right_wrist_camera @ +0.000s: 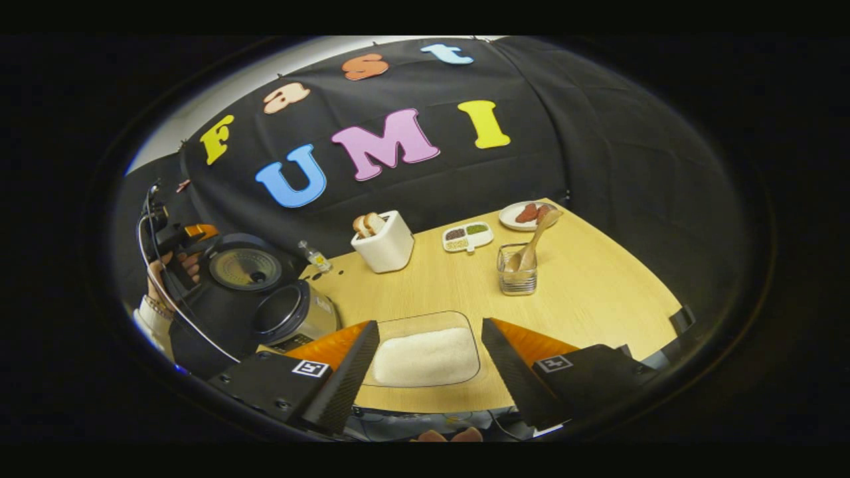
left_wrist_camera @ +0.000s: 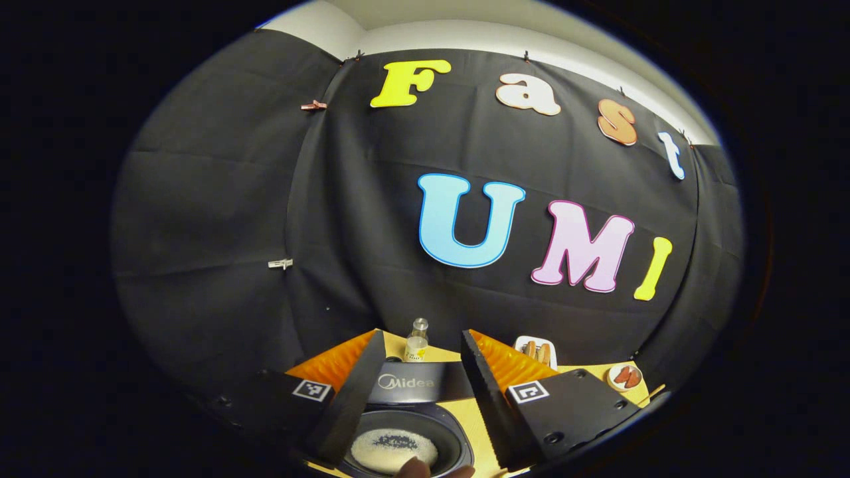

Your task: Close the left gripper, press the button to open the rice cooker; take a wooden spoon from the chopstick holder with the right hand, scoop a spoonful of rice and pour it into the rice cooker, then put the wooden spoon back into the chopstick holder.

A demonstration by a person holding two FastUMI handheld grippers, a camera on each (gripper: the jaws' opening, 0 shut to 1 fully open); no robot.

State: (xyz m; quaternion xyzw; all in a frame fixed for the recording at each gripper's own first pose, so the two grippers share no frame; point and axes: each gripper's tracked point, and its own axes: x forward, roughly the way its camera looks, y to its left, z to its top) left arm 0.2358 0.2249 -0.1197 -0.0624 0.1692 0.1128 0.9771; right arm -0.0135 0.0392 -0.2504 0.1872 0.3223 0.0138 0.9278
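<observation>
The rice cooker (right_wrist_camera: 292, 315) stands open at the left of the pale wood-grain desk (right_wrist_camera: 597, 279), its round lid (right_wrist_camera: 247, 269) tipped up and back, the ribbed inner plate facing out. In the left gripper view the dark, glossy inner pot (left_wrist_camera: 446, 431) sits just below the left gripper (left_wrist_camera: 412, 392), with a low mound of white rice (left_wrist_camera: 393, 451) in its bottom. The left jaws stand wide apart over the pot, holding nothing.

The wooden spoon (right_wrist_camera: 534, 239) stands in the chopstick holder (right_wrist_camera: 517, 269), a clear square-sided cup, well right of the cooker. Its long axis leans up and to the right, one end down in the cup, the other above the rim.

A shallow clear tray (right_wrist_camera: 425, 352) with rounded corners holds a flat bed of white rice, lying just ahead of the right gripper (right_wrist_camera: 428, 362). The right jaws are wide too, and empty.

Farther back stand a white square toaster (right_wrist_camera: 384, 245) with bread, a small divided dish (right_wrist_camera: 467, 236) and a round plate (right_wrist_camera: 524, 216).
</observation>
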